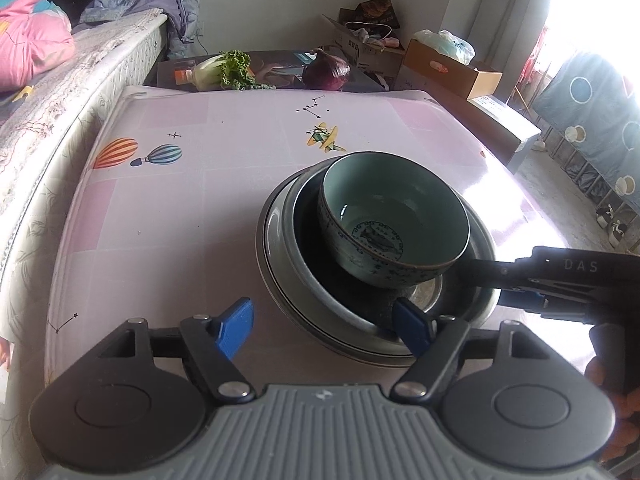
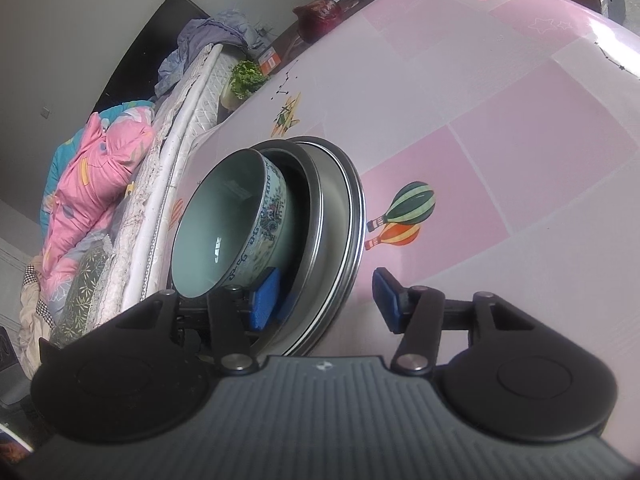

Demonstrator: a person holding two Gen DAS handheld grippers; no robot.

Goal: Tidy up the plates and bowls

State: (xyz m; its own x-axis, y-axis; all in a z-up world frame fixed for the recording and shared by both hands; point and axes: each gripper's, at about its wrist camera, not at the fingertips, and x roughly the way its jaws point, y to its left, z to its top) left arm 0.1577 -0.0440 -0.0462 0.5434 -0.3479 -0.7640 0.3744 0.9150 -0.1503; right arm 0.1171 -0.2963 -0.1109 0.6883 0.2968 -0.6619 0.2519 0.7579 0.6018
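Toward the worktop's (image 1: pixel 208 200) near right corner sits a nested stack: metal plates (image 1: pixel 280 280) beneath, the celadon bowl (image 1: pixel 394 216) tilted on top, likely just set down. Left tongs (image 1: pixel 324 328) gape wide at the plates' near rim, gripping nothing; right tongs (image 2: pixel 326 300) straddle the stack's rim half-open, not clamping.

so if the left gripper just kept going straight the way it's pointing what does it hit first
Most likely the stack of plates: the left gripper is open, its right finger already over the near rim. Past the rim the celadon bowl sits in line, though depth is hard to judge through the fisheye.
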